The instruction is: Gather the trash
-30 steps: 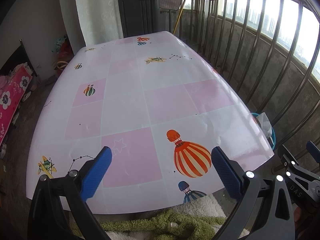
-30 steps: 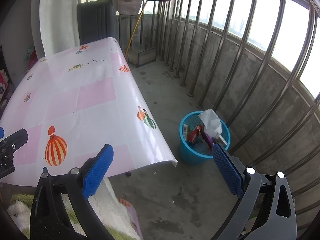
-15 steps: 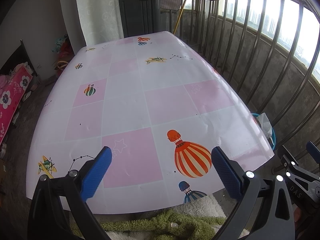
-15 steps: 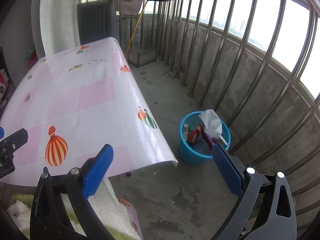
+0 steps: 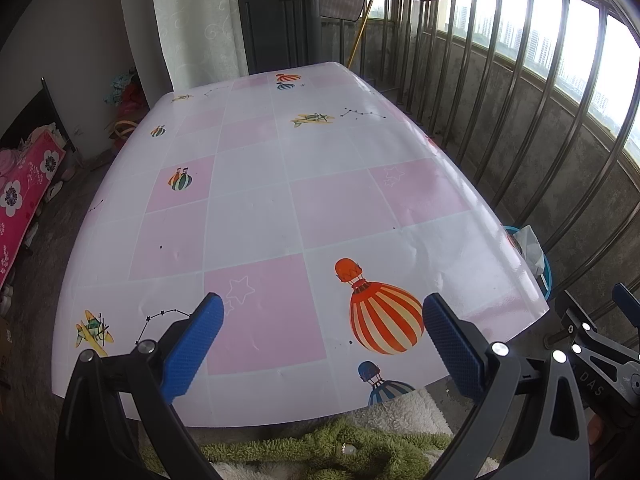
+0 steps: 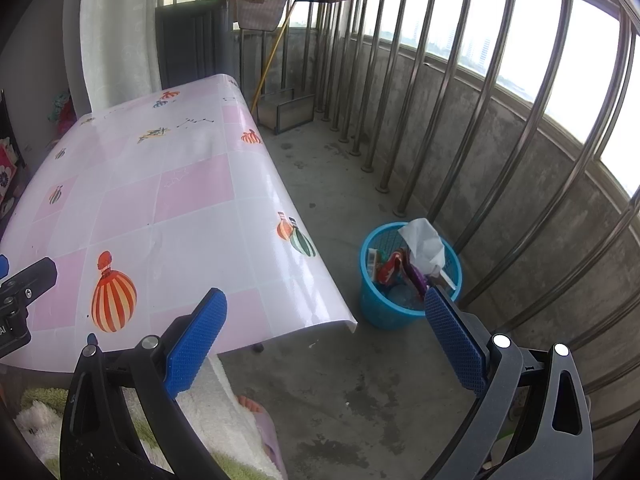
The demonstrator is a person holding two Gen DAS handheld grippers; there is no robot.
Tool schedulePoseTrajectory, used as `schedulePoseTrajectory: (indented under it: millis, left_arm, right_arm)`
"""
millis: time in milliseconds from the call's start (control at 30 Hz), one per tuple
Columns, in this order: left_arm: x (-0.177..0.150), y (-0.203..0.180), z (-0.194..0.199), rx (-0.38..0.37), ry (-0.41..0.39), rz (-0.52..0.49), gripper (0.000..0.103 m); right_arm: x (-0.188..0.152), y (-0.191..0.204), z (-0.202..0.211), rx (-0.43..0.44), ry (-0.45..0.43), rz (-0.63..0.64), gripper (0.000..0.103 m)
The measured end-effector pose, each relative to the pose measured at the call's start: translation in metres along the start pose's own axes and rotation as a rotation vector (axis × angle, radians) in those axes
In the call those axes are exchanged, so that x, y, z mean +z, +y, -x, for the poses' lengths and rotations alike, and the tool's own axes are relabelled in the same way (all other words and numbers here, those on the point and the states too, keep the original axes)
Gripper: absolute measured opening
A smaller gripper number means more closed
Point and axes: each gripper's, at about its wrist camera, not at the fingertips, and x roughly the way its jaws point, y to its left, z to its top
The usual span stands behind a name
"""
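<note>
A blue mesh waste basket [image 6: 376, 304] stands on the concrete floor right of the table. It holds white crumpled paper [image 6: 424, 240], red and purple wrappers [image 6: 394, 270]. Its rim also peeks past the table edge in the left wrist view [image 5: 548, 276]. My left gripper [image 5: 322, 336] is open and empty, held over the near edge of the table [image 5: 256, 184], which has a pink and white cloth with balloon prints. My right gripper [image 6: 326, 330] is open and empty, above the floor between the table corner and the basket.
Steel railing bars [image 6: 496, 92] and a low concrete wall run along the right. A dark cabinet [image 5: 280, 28], a curtain [image 5: 196, 20] and a broom handle [image 6: 272, 48] stand at the far end. A fluffy white and green garment [image 5: 328, 448] lies just below me.
</note>
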Motion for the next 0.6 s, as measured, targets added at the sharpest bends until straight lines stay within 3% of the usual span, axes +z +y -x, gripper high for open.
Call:
schedulePoseTrajectory:
  millis: [600]
  left_arm:
    - [0.0001,0.0,0.0001,0.0,0.0,0.001,0.097]
  right_arm:
    - [-0.0001,0.001,0.0007,0.005,-0.004,-0.007,0.095]
